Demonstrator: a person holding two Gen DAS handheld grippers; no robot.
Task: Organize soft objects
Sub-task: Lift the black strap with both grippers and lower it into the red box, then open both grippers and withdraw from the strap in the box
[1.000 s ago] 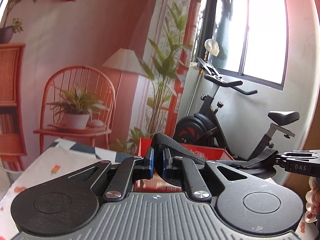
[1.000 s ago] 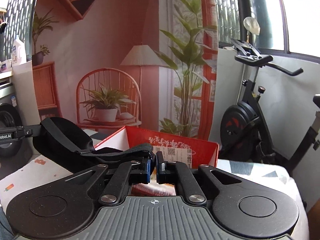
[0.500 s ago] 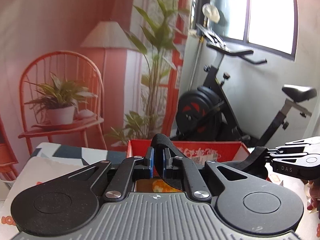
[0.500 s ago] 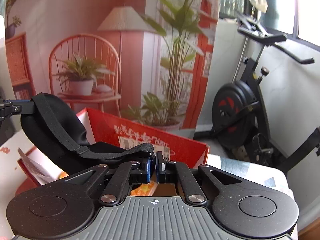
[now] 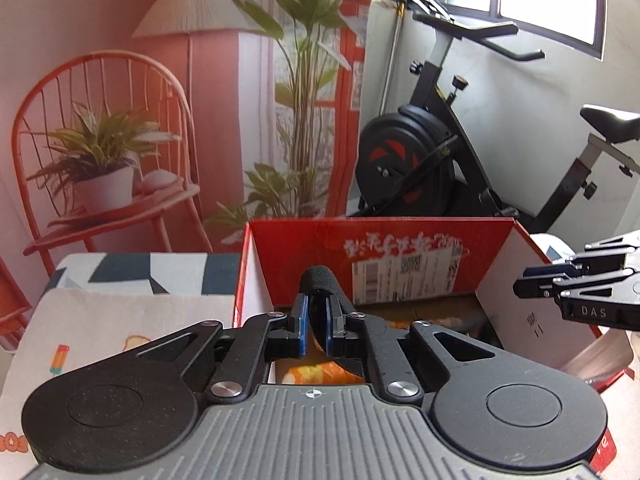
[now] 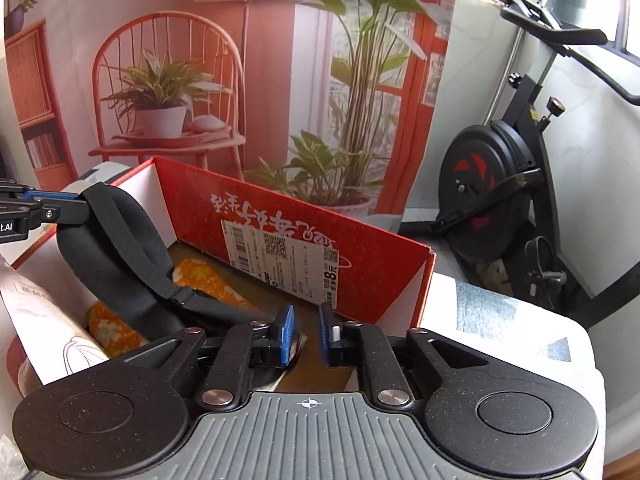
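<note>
Box (image 5: 420,248) label print unreadably small, orange item (image 6: 200,276) partly under mask (image 6: 120,248)

A table (image 5: 120,320) carries everything, covered by a white cloth (image 5: 88,332) printed with small cartoon pictures; beyond it, a layer with dark blue and white geometric shapes (image 5: 144,270) shows at the far edge. An open red cardboard box (image 5: 400,240) with white inner walls stands directly on the covered top. Taking the box as landmark: the cartoon-print cloth spreads to its left in the left wrist view, the geometric layer lies beyond its left corner, and more white cover with grey-blue shapes (image 6: 500,320) lies to its right in the right wrist view.
</note>
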